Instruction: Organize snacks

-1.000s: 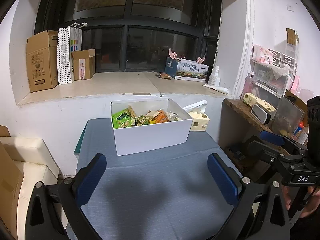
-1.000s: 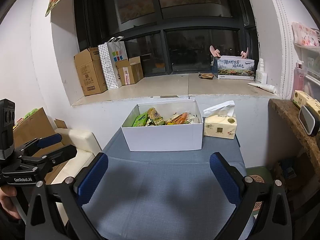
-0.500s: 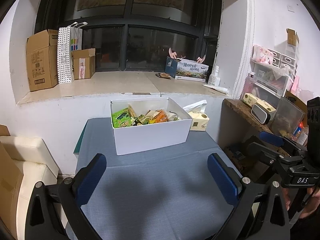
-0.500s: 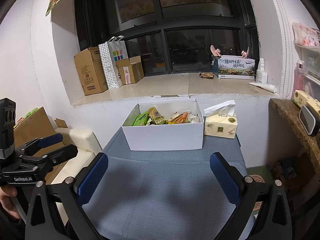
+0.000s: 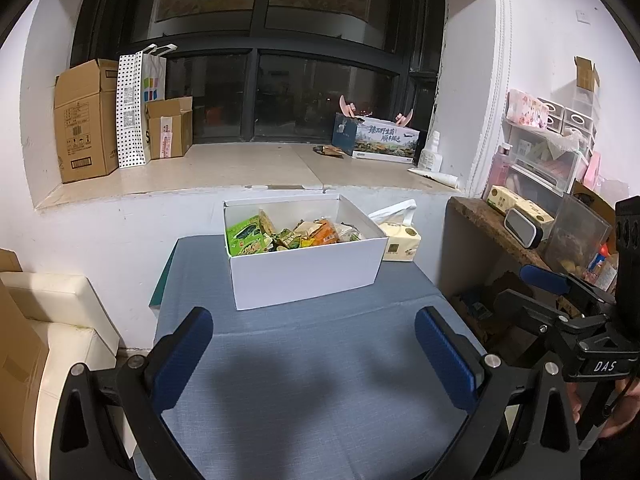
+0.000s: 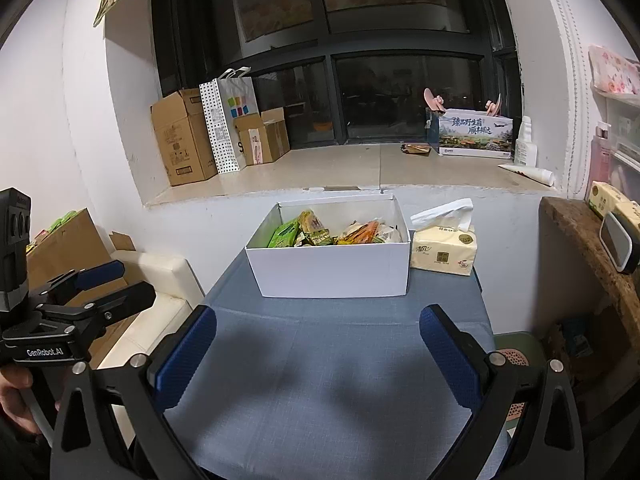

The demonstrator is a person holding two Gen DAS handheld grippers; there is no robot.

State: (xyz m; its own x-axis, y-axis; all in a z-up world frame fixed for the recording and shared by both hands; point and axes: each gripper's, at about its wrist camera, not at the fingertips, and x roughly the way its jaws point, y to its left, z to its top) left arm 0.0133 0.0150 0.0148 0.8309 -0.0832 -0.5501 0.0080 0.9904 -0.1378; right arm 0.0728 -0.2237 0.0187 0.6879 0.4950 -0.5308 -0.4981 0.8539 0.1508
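White box (image 6: 332, 266) of snacks (image 6: 320, 234) at the far edge of a blue-grey table (image 6: 320, 380).
Tissue pack (image 6: 443, 251) touches the box's right side; right gripper (image 6: 320, 354) (jaws spread wide, holding nothing) hangs over the near edge.

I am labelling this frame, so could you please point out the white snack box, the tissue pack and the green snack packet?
white snack box (image 6: 332, 268), right wrist view, front wall.
tissue pack (image 6: 444, 252), right wrist view, front face.
green snack packet (image 5: 244, 240), left wrist view, printed front.

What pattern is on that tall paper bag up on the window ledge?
The paper bag is white with black dots on its side and coloured squares on its front, clearest in the right wrist view.
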